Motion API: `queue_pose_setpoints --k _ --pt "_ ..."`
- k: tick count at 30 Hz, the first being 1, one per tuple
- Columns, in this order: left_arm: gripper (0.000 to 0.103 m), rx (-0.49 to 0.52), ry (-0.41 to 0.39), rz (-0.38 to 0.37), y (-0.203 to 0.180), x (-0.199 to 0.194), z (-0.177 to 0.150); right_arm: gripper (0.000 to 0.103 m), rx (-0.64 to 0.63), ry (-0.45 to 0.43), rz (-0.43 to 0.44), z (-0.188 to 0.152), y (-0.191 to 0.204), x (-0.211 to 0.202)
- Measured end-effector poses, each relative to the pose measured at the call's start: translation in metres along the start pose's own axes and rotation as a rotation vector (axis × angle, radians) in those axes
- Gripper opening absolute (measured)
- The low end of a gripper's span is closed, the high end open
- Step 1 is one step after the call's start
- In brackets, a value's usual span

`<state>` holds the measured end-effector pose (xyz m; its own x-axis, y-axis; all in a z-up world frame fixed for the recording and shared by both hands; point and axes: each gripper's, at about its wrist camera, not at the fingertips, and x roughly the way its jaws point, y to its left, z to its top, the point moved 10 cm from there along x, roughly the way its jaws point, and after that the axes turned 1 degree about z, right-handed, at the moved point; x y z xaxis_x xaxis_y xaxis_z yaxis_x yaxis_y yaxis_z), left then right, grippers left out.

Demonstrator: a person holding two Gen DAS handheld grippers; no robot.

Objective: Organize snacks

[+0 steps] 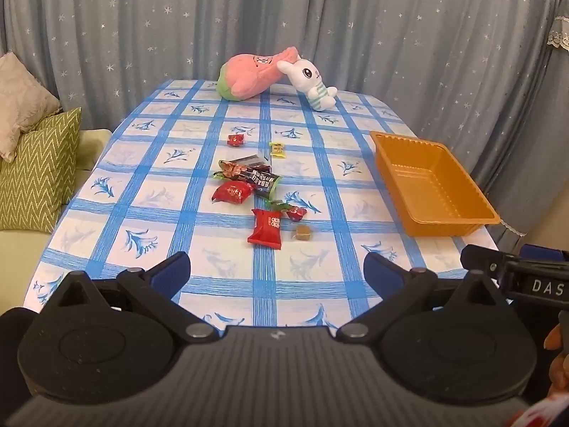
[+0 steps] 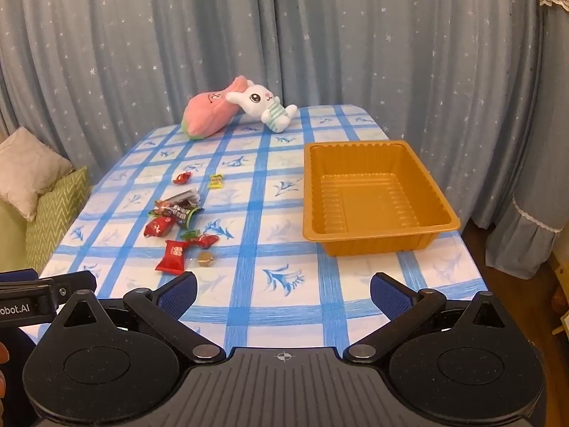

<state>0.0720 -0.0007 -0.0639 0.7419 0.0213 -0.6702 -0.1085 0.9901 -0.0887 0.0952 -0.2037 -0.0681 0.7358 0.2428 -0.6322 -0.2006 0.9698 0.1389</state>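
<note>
Several wrapped snacks lie scattered mid-table: a red packet (image 1: 266,228) (image 2: 172,256), a brown cube candy (image 1: 303,232) (image 2: 205,259), a red pouch (image 1: 232,192) (image 2: 159,226), dark wrappers (image 1: 256,174) (image 2: 179,210), a small red candy (image 1: 236,139) (image 2: 181,177) and a yellow candy (image 1: 277,149) (image 2: 216,181). An empty orange tray (image 1: 462,222) (image 2: 377,238) stands at the right. My left gripper (image 1: 276,274) is open and empty above the near table edge. My right gripper (image 2: 282,295) is open and empty, near the tray's front.
A pink plush (image 1: 252,74) (image 2: 209,114) and a white bunny plush (image 1: 313,80) (image 2: 265,106) lie at the table's far end. A sofa with green (image 1: 35,174) and beige cushions is at the left. Curtains hang behind.
</note>
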Motion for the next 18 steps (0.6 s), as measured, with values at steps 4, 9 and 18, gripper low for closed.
queue_pose_setpoints --k 4,9,18 --pt "0.103 0.001 0.0 0.0 0.0 -0.0002 -0.0001 0.103 0.001 -0.001 0.001 0.0004 0.0005 0.0001" --pt "0.103 0.002 -0.001 -0.002 -0.001 -0.0008 0.0005 0.103 0.003 -0.001 0.002 -0.0002 0.0007 0.0008" --pt "0.103 0.004 0.0 -0.006 -0.0039 -0.0009 0.0011 0.103 0.001 -0.003 0.001 -0.0001 0.0005 0.0006"
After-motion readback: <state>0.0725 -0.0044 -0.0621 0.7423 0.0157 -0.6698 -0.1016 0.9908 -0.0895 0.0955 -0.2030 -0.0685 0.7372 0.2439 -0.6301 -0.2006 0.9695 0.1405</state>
